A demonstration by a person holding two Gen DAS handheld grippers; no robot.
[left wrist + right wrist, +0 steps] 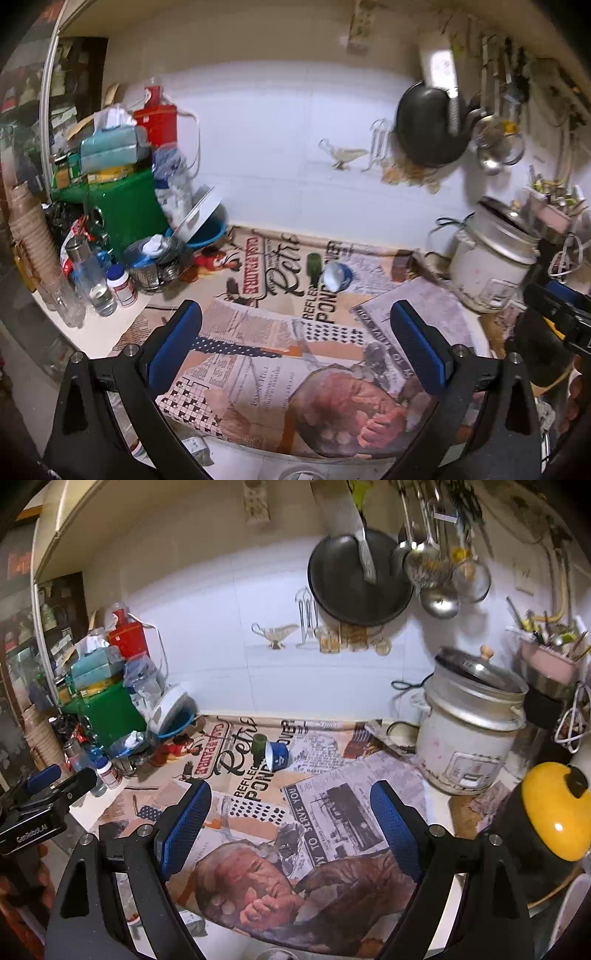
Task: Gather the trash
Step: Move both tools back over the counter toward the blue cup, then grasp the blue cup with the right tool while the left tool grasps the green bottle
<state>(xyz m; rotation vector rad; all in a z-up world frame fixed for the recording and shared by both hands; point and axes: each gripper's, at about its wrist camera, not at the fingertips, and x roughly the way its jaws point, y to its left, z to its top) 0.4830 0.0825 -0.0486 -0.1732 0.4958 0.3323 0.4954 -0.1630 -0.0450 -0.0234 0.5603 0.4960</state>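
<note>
A tipped blue-and-white cup (337, 276) lies on its side on the newspaper-print counter cover, with a small dark green cup (314, 264) lying next to it. Both show in the right wrist view: the blue cup (277, 756) and the green cup (259, 743). My left gripper (295, 343) is open and empty, held over the counter's front part, well short of the cups. My right gripper (291, 819) is open and empty, also short of the cups. Each gripper shows at the edge of the other's view.
A white rice cooker (469, 734) stands at the right, a yellow-lidded black pot (550, 812) nearer. At the left are a green box (125, 210), bottles (92, 280), a blue bowl (207, 232) and stacked paper cups (29, 229). A black pan (358, 579) and ladles hang on the wall.
</note>
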